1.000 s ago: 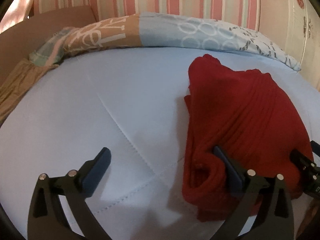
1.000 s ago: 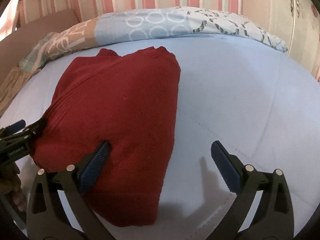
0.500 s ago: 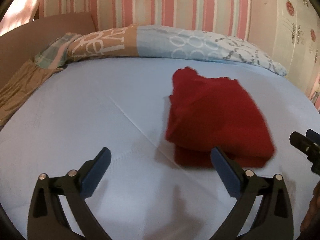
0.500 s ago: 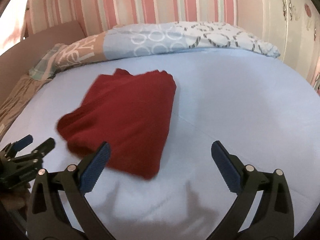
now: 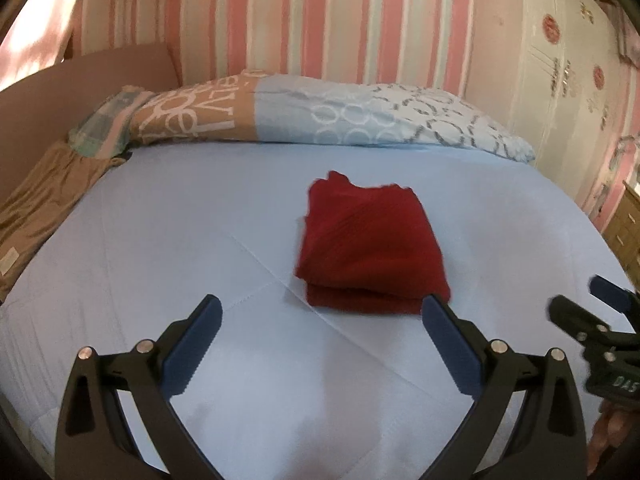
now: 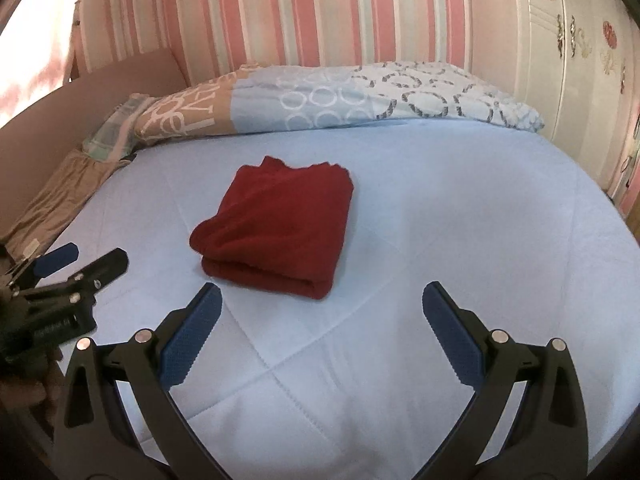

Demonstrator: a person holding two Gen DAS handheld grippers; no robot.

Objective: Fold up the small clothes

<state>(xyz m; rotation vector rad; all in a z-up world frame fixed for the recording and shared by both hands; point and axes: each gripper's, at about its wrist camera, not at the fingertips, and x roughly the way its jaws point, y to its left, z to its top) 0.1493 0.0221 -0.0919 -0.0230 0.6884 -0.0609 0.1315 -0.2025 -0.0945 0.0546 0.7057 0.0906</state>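
A red knitted garment (image 5: 370,246) lies folded in a neat rectangle on the light blue bed sheet (image 5: 180,240); it also shows in the right wrist view (image 6: 280,232). My left gripper (image 5: 320,336) is open and empty, held back from the garment's near edge. My right gripper (image 6: 320,328) is open and empty, near and to the right of the garment. The right gripper shows at the left wrist view's right edge (image 5: 592,320), and the left gripper at the right wrist view's left edge (image 6: 76,268).
A patterned pillow and duvet (image 5: 312,116) lie along the head of the bed. A brown cloth (image 5: 44,208) hangs at the left side by a headboard panel. A white wardrobe (image 6: 580,52) stands at the right. A striped pink wall is behind.
Both grippers let go of the red garment and pulled back and up from it. The garment now lies folded and free on the sheet.
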